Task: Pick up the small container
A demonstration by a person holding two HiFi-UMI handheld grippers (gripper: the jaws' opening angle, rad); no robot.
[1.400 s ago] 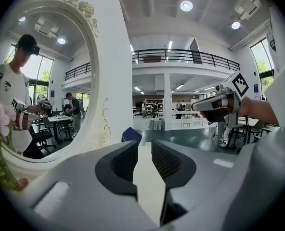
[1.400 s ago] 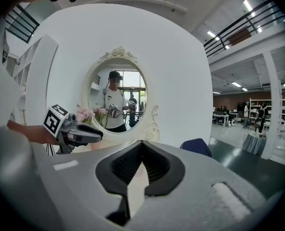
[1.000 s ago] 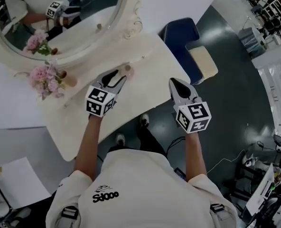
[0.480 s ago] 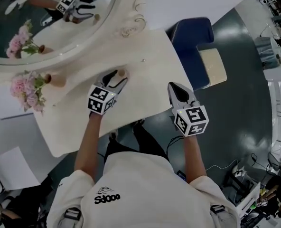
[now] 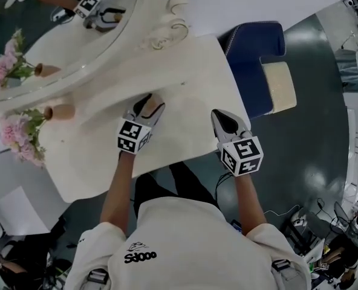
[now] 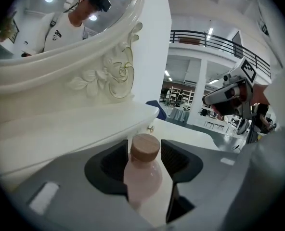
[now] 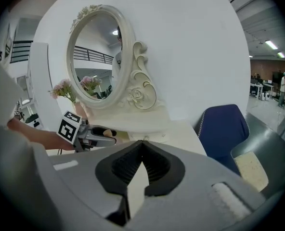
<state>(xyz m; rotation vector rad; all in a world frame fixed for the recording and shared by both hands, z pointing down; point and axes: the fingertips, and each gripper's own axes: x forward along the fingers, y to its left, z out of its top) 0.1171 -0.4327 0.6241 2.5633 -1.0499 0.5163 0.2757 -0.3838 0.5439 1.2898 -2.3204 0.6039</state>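
At the cream dressing table [image 5: 191, 71], the person leans over w/ a gripper in each hand. The left gripper [image 5: 147, 103] is low over the tabletop near the back, its jaws spread wide w/ the small pink bottle [image 6: 143, 172] standing upright btwn them. The bottle's round wooden cap [image 6: 145, 147] sits level w/ the ribbed pads. There's a clear gap on the cap's right side, and the bottle's left flank is right up against the other jaw, so nothing is clamped yet. The bottle rests on the table, just in front of the raised shelf under the oval mirror [image 7: 97, 57], not far from a small drawer knob [image 6: 151, 128]. The right gripper [image 5: 224, 118] is off by the table's front edge, well apart from the bottle. Its jaw tips are closed together w/ nothing btwn them, only a slim wedge of light lower down btwn the pads. On the table's left end a little vase [image 5: 59, 111] lies tilted in the head view w/ pink flowers [image 5: 19, 141] at its mouth, both doubled in the mirror glass. A blue chair [image 5: 257, 53] w/ a cream seat cushion [image 5: 279, 86] stands on the dark floor past the table's right end.
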